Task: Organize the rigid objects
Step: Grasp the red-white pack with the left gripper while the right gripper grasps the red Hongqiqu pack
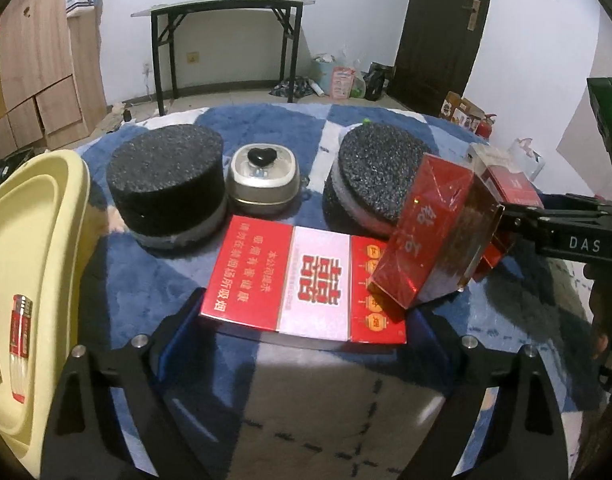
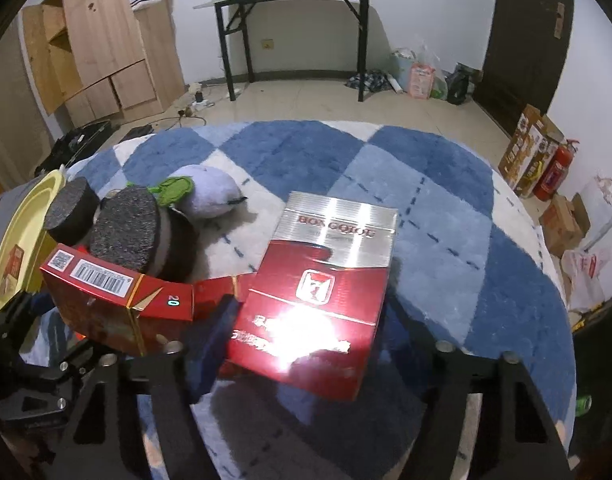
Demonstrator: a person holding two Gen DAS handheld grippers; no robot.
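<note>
The right hand-held gripper looks closed on a silver and red box. One blue pad presses the box's left edge. The other side is dark and hard to see. The box seems to be off the counter, because there is a shadow under it.

A tilted red box sits just beside that pad, on its outer side. It has a barcode on it. I cannot tell if it leans on the gripper or on something else.

The left hand-held gripper has a flat red and white box between its fingers. The fingers are very near both edges. I cannot tell if they are squeezing it or not.

Past the boxes stand two black foam blocks with a small tin between them. A yellow tray is at the far left and already has small red things in it.

I think the boxes should go in the tray next. To do it well:
- Move slowly, because the tilted red box could get bumped and fall.
- Keep each box flat while it is carried.
- Bring only one box across at a time.
- Stay clear of the foam blocks.
- Let go only when the box is low in the tray.
</note>
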